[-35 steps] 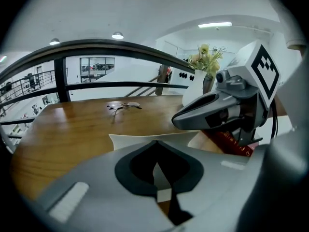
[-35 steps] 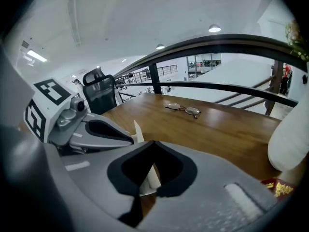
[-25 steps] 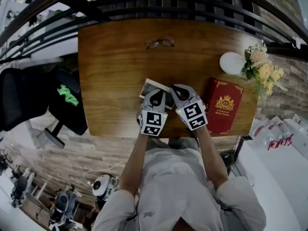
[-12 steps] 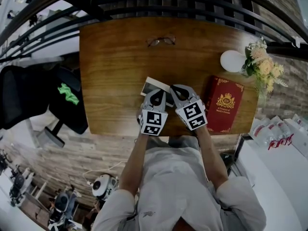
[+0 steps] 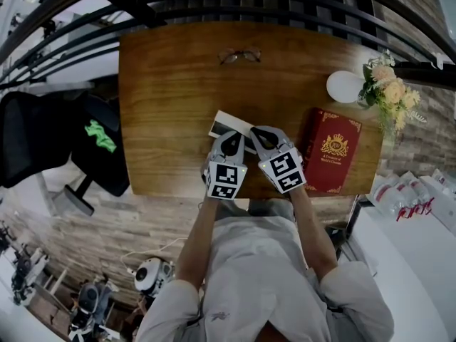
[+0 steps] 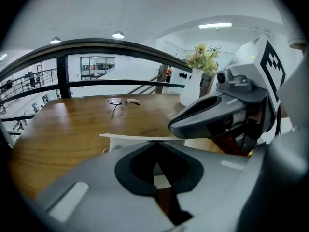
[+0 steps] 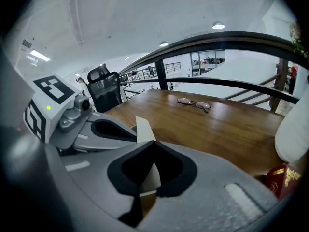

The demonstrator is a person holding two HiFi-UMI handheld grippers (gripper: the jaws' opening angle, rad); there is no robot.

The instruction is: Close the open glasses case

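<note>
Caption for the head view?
Left gripper and right gripper, jaws together, meet at the open glasses case on the wooden table.

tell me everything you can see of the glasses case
The glasses case is a flat, cream-white rectangular box, card-like, with a darker inside. It lies open and slanted near the front edge of the wooden table, its thin lid panel raised. The left gripper and right gripper each look shut on that panel.

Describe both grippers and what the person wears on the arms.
The left gripper and right gripper are grey moulded shells with curved jaws and dark hollows, each carrying a white cube with black square markers. The shirt is light and short-sleeved.
</note>
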